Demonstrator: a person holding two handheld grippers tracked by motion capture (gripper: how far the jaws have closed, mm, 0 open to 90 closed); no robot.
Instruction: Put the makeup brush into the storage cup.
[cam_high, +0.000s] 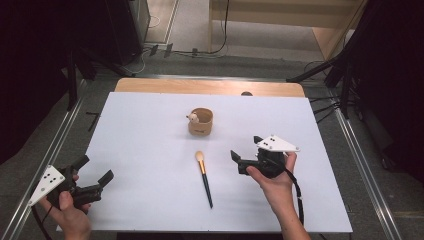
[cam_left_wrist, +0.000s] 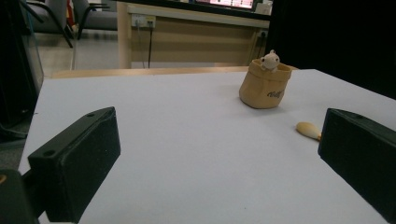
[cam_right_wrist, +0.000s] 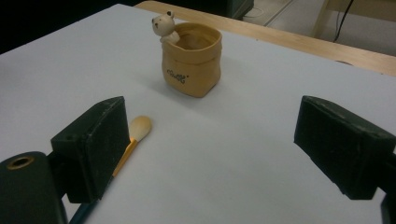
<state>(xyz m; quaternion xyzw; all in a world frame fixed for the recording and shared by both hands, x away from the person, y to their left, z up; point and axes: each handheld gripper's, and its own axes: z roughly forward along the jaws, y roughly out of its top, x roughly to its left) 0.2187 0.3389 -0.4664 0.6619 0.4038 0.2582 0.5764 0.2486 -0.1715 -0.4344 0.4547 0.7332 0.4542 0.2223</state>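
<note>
A makeup brush (cam_high: 204, 178) with a pale tip, gold ferrule and dark handle lies in the middle of the white table top (cam_high: 150, 150). Its tip (cam_right_wrist: 139, 127) shows beside my right gripper's near jaw, and again as the brush tip (cam_left_wrist: 308, 129) past my left gripper's jaw. Behind it stands a tan sack-shaped cup (cam_high: 201, 122) with a small bear figure on its rim. My right gripper (cam_high: 245, 150) is open, just right of the brush. My left gripper (cam_high: 94, 171) is open at the table's front left corner. Both hold nothing.
A wooden table edge (cam_high: 210, 86) shows beyond the white sheet. Metal rails (cam_high: 360, 160) run along both sides. Cables and stand legs (cam_high: 325, 70) lie on the floor at the back and right.
</note>
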